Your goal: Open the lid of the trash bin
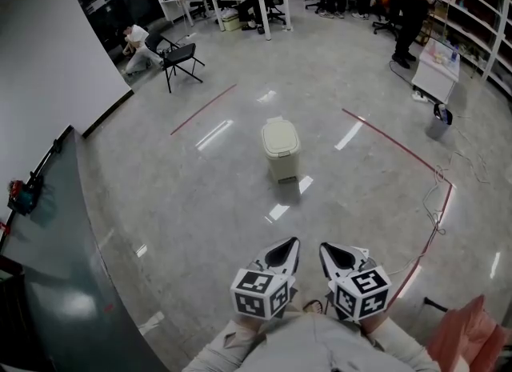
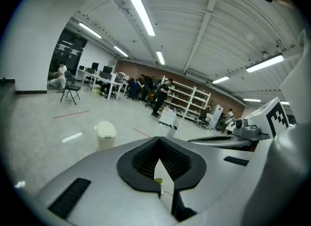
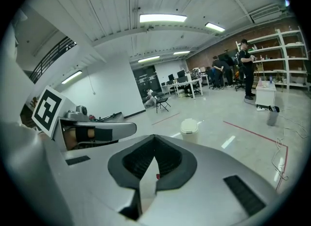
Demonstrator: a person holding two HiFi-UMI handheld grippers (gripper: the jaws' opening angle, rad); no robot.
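We hold two grey handheld grippers low and side by side, the left gripper (image 1: 290,244) and the right gripper (image 1: 326,249). Each pair of fingers is drawn in narrow, tips close together, with nothing between them. The cream plastic trash bin with a rounded lid (image 1: 281,148) stands alone on the glossy grey floor (image 1: 200,202), well ahead of both pairs of fingertips and touching neither. Its lid is down, so we judge the task has not begun. The main risk we see is the bin itself. It looks light and stands free on a shiny floor, so a push against its side or an off-centre lift at the lid edge could slide it away from the fingers or tip it over. Fingers this narrow would also glance off the lid rather than catch its rim. We cannot tell from here where the lid hinges. Loose pale cables (image 1: 438,190) lie on the floor well to the right of the right fingers, a possible snag underfoot.
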